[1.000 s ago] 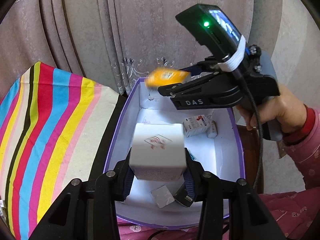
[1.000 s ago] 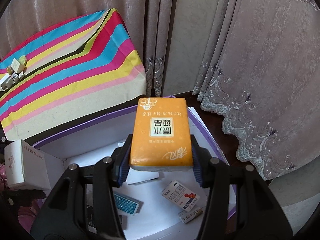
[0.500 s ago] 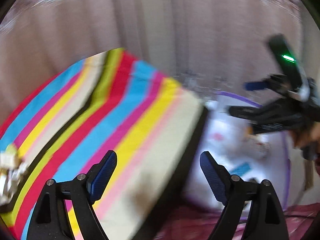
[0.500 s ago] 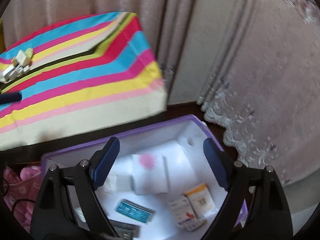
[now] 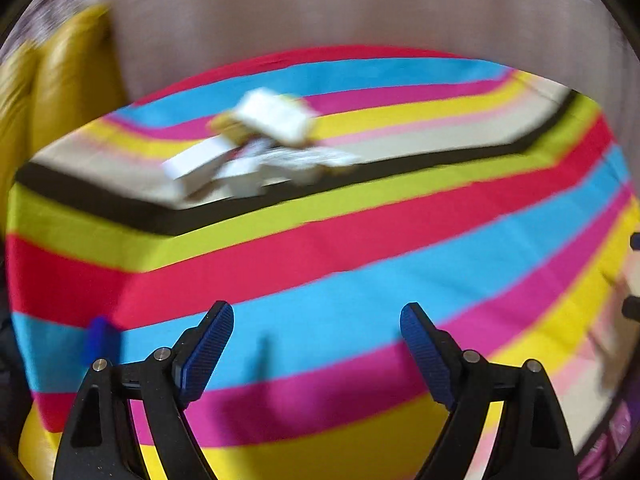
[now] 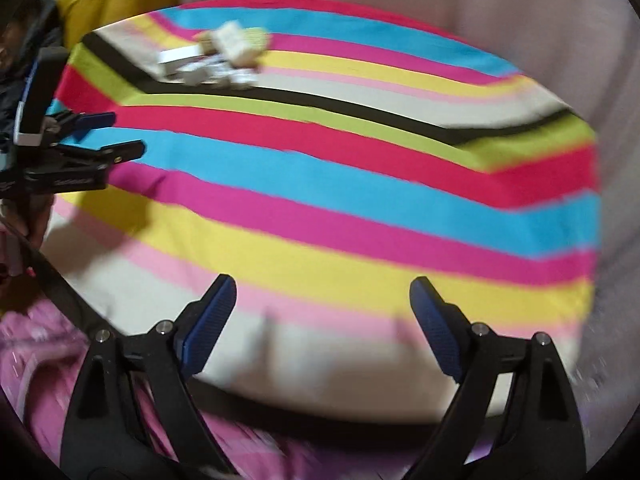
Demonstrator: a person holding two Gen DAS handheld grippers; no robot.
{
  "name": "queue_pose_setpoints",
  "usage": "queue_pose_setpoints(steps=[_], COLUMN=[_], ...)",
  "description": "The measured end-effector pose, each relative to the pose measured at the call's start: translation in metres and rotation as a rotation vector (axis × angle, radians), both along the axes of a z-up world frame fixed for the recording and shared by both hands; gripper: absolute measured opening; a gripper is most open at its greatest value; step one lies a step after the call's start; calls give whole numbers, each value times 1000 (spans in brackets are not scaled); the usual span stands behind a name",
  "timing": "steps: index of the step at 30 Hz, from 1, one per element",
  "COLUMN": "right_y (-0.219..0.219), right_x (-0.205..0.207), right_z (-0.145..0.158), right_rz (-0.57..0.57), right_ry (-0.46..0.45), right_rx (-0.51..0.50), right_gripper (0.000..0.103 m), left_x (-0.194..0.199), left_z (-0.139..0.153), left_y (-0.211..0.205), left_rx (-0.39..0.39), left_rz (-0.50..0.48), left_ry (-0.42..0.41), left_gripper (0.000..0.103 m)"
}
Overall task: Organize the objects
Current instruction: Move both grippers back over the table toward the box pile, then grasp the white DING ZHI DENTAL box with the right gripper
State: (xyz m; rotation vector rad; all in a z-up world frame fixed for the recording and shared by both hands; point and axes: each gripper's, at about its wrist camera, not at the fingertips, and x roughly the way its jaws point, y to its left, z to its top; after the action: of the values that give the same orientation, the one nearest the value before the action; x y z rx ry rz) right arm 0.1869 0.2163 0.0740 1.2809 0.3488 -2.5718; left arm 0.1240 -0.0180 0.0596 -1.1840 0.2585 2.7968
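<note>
Left wrist view: your left gripper (image 5: 317, 350) hangs over the near part of the worktop (image 5: 360, 264), which wears a cloth striped in red, blue, pink, yellow, green, black and beige. Its jaws stand wide apart and carry nothing. The boxes (image 5: 260, 148), a blurred heap of small white and yellowish packs, lie on the beige stripe toward the far left corner of the worktop, well apart from the gripper. A yellow cushion (image 5: 60, 84) sits beyond the worktop's left edge, and a curtain (image 5: 360, 8) hangs behind the far edge.

Right wrist view: your left gripper (image 6: 108, 136) shows side-on at the worktop's left edge, over the blue and pink stripes. The boxes (image 6: 216, 56) lie near the far left corner of the worktop (image 6: 360, 208), beyond that gripper and not touching it; blur hides their number. Your right gripper (image 6: 323, 320) hangs over the near edge, on the beige and yellow stripes, jaws wide apart and carrying nothing. Pink fabric (image 6: 40, 340) shows below the near left edge.
</note>
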Motion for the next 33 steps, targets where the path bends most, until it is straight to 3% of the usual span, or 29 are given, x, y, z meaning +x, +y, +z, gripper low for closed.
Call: queue_pose_setpoints(steps=[6,13,18,23,31,32,33], right_y=[-68,-111,-133,-149,-171,-173,-175], right_x=[-76,-175,-233,-279,-318,-317,-315], right_z=[-23,-40,-52,-56,-57,-57,-56], right_rz=[109,119,115,100,85,95,103], right_ry=[-18,-28,-41,-29,-3,0,2], right_rx=[13,-26,-40,-79,-89,-88,-94], right_gripper=[90,90,89,84,72,69,56], left_x=[-20,-29,-35,-37,-36,-36,-36], left_z=[-19,-31,-37,-39,-39,-39,-39], left_y=[-62,-81,-90,-89,-87,-88,-87], left_rx=[22,81,129,122,125,126,126], left_rz=[163,181,221,238,237,237,237], left_ry=[-48,-96,-123,-131,-132,-132,-132], left_gripper=[87,87,101,103,103,103,103])
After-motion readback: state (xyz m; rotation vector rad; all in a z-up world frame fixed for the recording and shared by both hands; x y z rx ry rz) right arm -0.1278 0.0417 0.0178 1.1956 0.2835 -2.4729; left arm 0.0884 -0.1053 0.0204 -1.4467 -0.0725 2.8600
